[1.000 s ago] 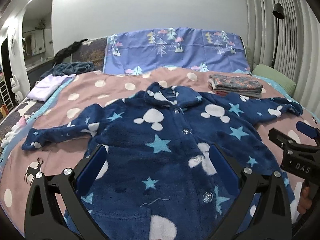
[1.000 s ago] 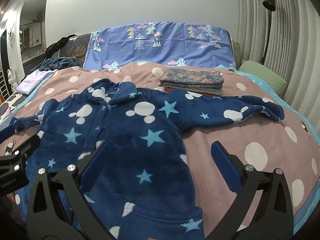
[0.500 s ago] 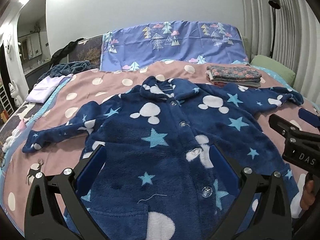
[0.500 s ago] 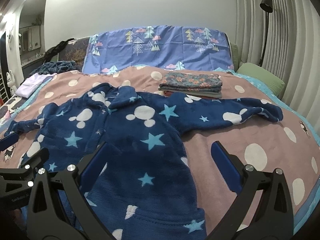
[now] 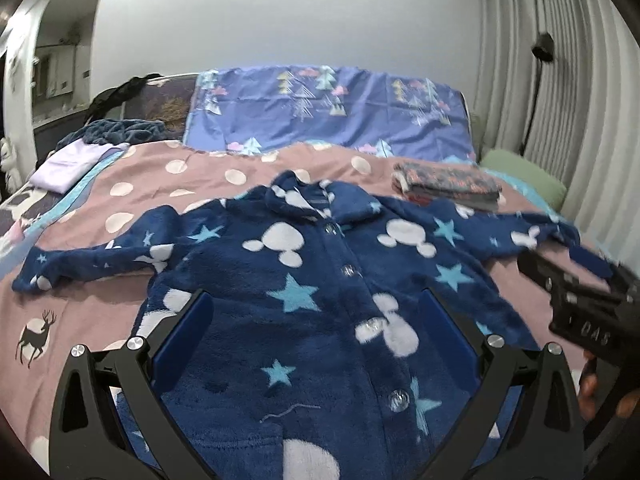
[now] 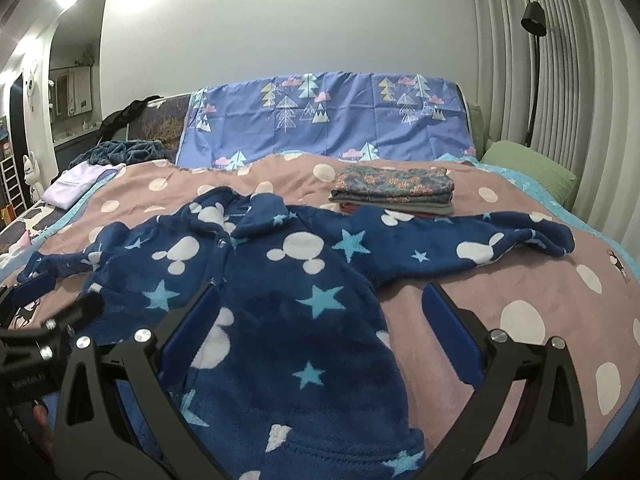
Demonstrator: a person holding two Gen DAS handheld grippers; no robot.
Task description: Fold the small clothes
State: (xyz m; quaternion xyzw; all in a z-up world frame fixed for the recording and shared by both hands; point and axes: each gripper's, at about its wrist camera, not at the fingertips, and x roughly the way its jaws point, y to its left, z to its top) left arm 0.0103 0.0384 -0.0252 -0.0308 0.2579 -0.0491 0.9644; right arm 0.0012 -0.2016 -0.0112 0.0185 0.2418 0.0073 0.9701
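A navy fleece child's jacket (image 5: 304, 280) with stars, white mouse heads and front buttons lies flat on the bed, sleeves spread left and right; it also shows in the right wrist view (image 6: 280, 280). My left gripper (image 5: 316, 320) is open and empty, hovering over the jacket's lower front. My right gripper (image 6: 320, 316) is open and empty above the jacket's right side and the bare bedspread. Each gripper shows at the edge of the other's view: the right one (image 5: 576, 300), the left one (image 6: 44, 320).
The bed has a pink polka-dot bedspread (image 6: 520, 280). A stack of folded clothes (image 6: 394, 190) lies behind the jacket. A blue tree-print cover (image 6: 328, 120) stands at the head, a green pillow (image 6: 532, 168) at the right, lilac cloth (image 5: 68, 162) at the left.
Both grippers have drawn back and risen a little, so the jacket sits lower and farther in view. Both stay open. The jacket has not moved.
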